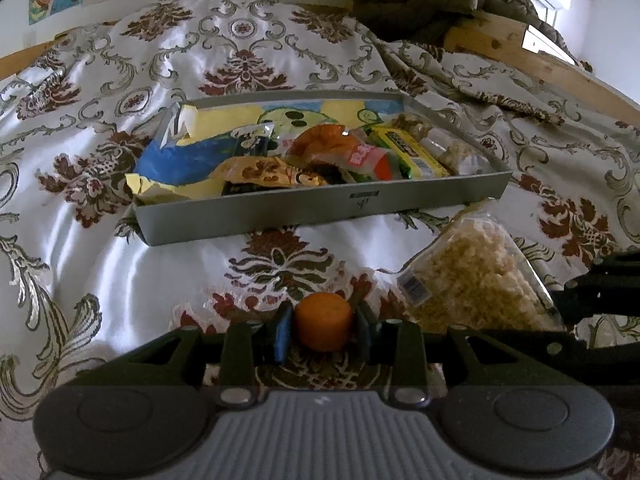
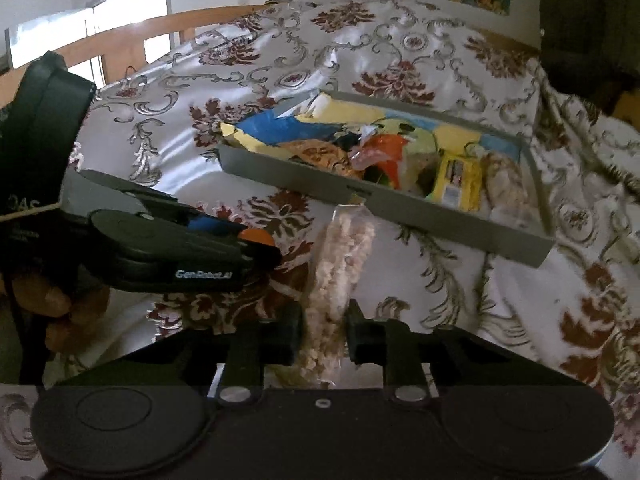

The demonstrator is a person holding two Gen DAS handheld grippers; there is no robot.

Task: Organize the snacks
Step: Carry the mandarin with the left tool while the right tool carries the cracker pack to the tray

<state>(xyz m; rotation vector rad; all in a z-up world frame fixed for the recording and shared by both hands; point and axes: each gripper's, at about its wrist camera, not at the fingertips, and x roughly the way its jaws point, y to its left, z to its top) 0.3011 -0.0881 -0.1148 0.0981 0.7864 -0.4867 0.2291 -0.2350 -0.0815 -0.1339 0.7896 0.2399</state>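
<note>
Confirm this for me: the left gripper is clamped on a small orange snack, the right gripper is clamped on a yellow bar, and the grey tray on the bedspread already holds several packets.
One thing is wrong. The right gripper is clamped on a clear bag of puffed grain snack, as the right wrist view shows; the yellow bar lies in the grey tray. The left gripper does hold the small orange snack, and the tray does hold several packets.

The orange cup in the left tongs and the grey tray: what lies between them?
Only bare patterned bedspread lies between the orange cup and the grey tray, per the left wrist view.
</note>
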